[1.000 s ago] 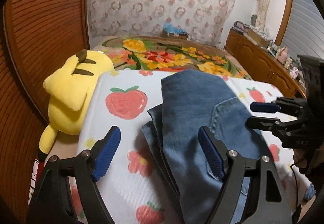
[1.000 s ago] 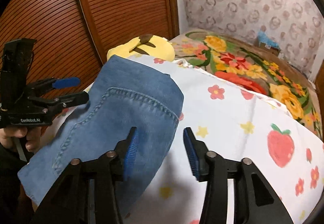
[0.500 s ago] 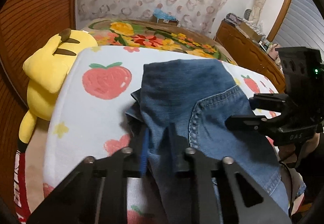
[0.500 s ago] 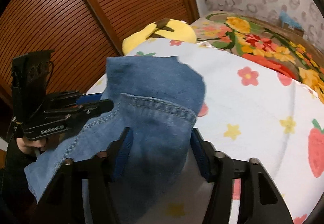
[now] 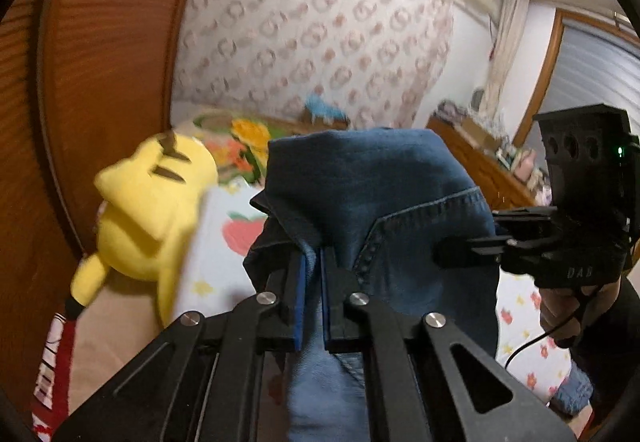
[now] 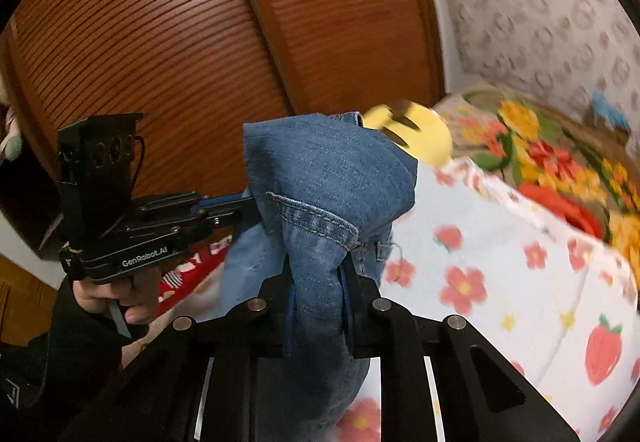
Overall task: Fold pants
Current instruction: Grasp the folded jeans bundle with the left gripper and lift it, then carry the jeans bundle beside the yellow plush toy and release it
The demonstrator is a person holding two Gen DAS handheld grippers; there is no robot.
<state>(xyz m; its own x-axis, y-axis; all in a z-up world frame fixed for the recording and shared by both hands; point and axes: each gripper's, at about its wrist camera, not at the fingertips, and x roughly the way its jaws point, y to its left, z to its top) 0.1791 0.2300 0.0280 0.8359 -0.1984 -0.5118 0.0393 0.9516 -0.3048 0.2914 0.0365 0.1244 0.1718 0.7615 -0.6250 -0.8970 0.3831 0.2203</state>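
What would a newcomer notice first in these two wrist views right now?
The blue jeans, bunched in mid-frame, pinched by the left claw and by the right claw, whose jaws have just been closing. Behind, a yellow plush toy lies against the strawberry-print bedspread.

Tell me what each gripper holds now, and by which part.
Both hold the jeans: left gripper pinches a bunched fold, right gripper a thicker bunch below the stitched hem.

Blue denim pants (image 5: 380,178), yellow plush (image 5: 152,194), white sheet (image 6: 500,242) w/ red flowers & strawberries, floral blanket (image 6: 560,154).
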